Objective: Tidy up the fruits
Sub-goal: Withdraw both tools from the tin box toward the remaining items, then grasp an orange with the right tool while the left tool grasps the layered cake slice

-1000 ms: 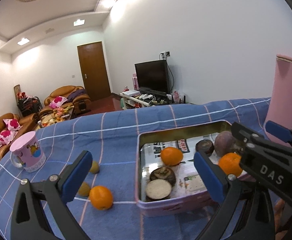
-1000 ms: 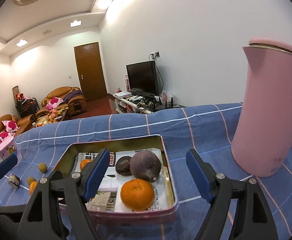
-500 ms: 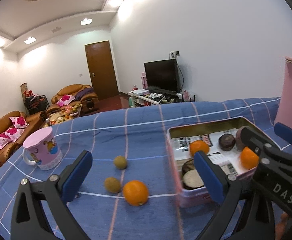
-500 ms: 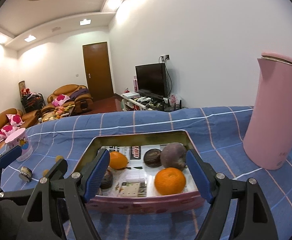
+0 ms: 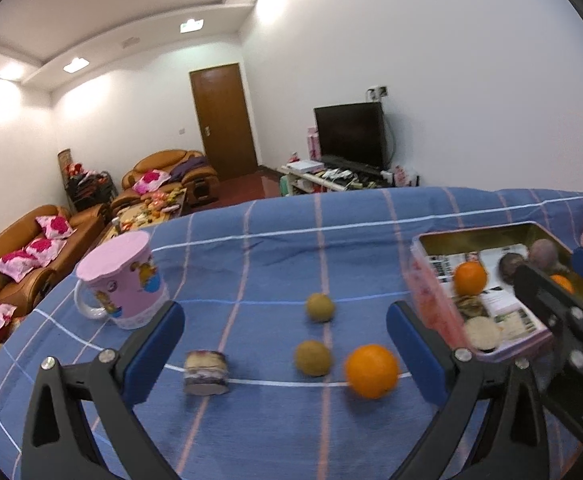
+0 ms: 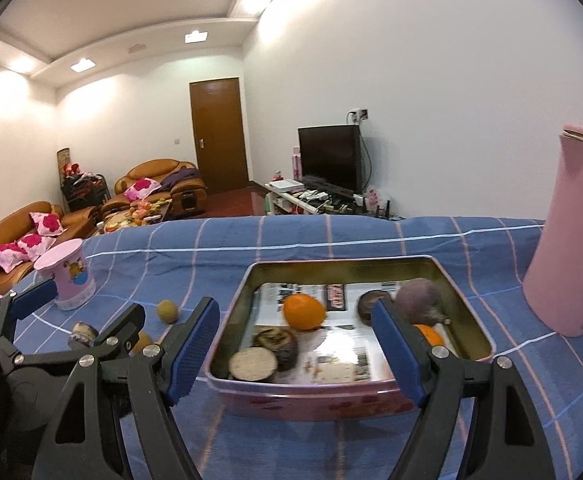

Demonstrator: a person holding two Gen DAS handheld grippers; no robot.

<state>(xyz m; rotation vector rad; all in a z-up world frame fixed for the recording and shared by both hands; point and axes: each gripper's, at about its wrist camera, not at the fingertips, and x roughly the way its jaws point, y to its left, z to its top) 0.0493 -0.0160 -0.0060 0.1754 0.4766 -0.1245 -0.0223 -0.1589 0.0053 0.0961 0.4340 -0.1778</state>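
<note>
Four fruits lie loose on the blue-clothed table (image 5: pixel 275 240): an orange (image 5: pixel 371 371), two small brown ones (image 5: pixel 313 358) (image 5: pixel 320 307), and a cut piece (image 5: pixel 206 373); the rest sit in the pink tin (image 6: pixel 315 396); left tongs (image 5: pixel 285 356) hover spread, empty, likely framing a pick; right tongs (image 6: pixel 297 350) spread above the tin.

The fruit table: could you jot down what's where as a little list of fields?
surface: blue checked cloth
container: pink tin, paper-lined
in tin: two oranges, dark round fruits, cut pieces
loose on cloth: orange, two small brownish-green fruits, cut piece
left tool: open, empty, facing the loose fruit
right tool: open, empty, facing the tin
also there: pink mug, pink jug
</note>
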